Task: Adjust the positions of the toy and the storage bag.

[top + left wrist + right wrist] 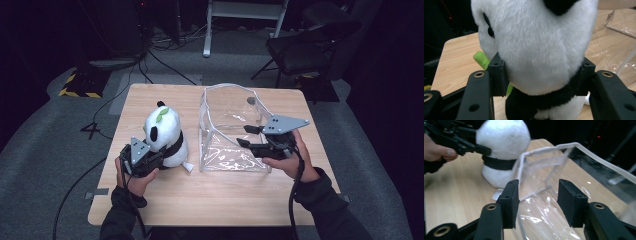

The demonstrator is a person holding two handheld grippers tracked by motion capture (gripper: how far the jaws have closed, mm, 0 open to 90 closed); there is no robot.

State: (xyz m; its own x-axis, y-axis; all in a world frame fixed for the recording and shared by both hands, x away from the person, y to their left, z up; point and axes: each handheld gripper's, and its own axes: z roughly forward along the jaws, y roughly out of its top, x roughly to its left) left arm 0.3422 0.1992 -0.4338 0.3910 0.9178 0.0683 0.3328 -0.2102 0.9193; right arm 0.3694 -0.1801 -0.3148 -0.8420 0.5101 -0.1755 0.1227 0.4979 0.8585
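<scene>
A black-and-white panda plush (167,131) with a green leaf (161,115) on its head sits upright left of centre on the wooden table (150,200). My left gripper (161,156) is shut on it from the near side. In the left gripper view the pads (499,77) press into both sides of the panda (536,45) at neck height. To the right stands a clear plastic bag (232,125), mouth open. My right gripper (243,136) is open at the bag's near right part. Its jaws straddle the clear plastic (541,215), with the panda (501,142) behind.
A dark folding chair (305,45) and a white frame (245,15) stand on the grey floor beyond the table. Cables (165,65) and yellow-black tape (77,87) lie at the back left. Bare wood runs along the near table edge.
</scene>
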